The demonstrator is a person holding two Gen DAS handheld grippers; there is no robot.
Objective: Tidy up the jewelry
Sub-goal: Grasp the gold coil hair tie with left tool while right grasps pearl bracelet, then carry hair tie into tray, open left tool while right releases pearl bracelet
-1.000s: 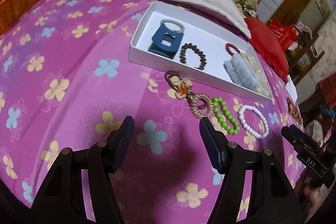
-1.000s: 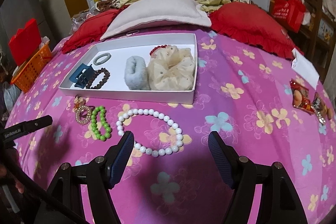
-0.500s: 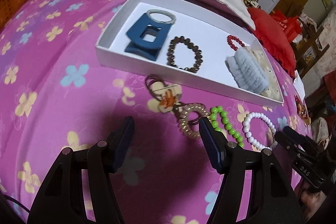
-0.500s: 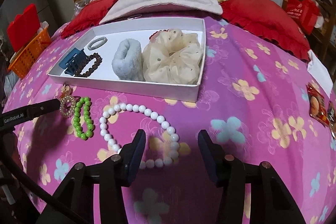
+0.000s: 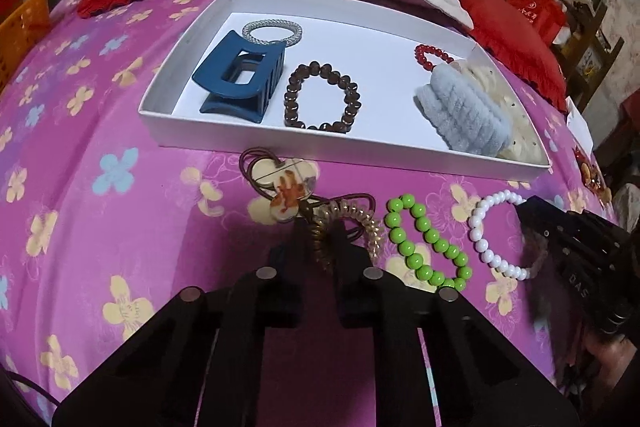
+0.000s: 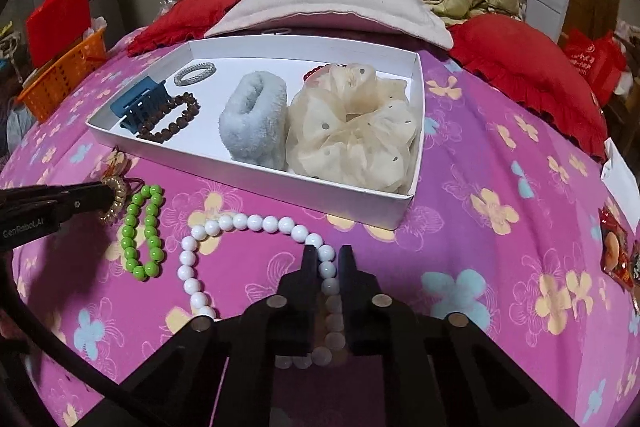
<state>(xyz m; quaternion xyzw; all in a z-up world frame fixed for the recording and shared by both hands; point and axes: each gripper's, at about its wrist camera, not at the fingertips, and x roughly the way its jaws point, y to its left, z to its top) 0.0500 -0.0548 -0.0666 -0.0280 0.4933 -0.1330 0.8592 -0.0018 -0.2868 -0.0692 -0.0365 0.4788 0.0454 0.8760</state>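
On the pink flowered bedspread, my left gripper (image 5: 320,231) is closing, its jaws pinching the gold spiral hair tie (image 5: 362,223) beside a flower-charm hair tie (image 5: 286,187). My right gripper (image 6: 328,255) is closing too, its jaws pressed on a bead of the white bead bracelet (image 6: 256,223). A green bead bracelet (image 6: 144,231) lies loose between the two. Behind them the white box (image 6: 320,189) holds a blue claw clip (image 5: 240,79), a brown bead bracelet (image 5: 322,97), a silver ring, a red bracelet, a grey scrunchie (image 6: 256,119) and a cream scrunchie (image 6: 352,123).
Red cushions (image 6: 528,67) and a pale pillow (image 6: 332,7) lie behind the box. An orange basket (image 6: 64,75) stands at the bed's far left. Snack packets (image 6: 618,255) and a white paper lie near the right edge.
Both grippers came down and forward to the loose jewelry and went from wide open to shut, the left on the spiral hair tie, the right on the white bracelet.
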